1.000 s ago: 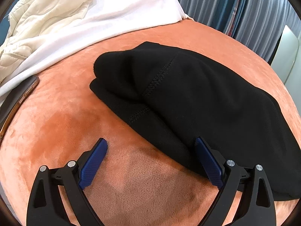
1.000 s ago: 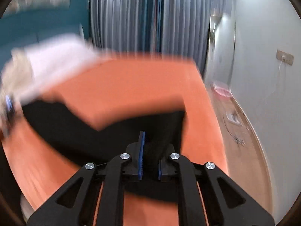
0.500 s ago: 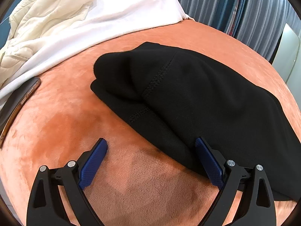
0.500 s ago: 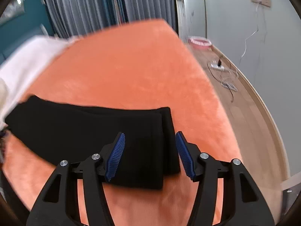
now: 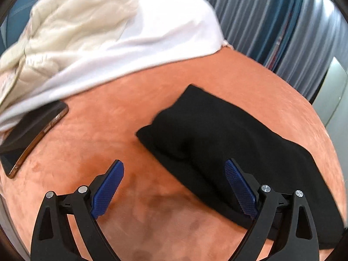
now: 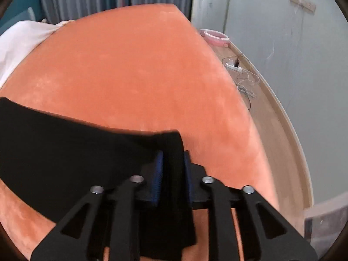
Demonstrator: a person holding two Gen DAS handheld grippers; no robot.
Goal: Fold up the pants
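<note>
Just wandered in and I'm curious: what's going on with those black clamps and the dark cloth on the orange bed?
A person is folding black pants on an orange blanket, with a two-finger gripper in each hand. The right gripper is shut on one end of the pants. The left gripper is open, holding nothing; its right finger sits over the near edge of the fabric. A phone, a white sheet and a cream quilted jacket lie nearby.

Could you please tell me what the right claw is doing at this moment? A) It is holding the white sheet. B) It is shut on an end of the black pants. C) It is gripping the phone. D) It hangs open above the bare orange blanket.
B: in the right wrist view, the right claw has its blue pads pressed against a bunched end of the black pants.
</note>
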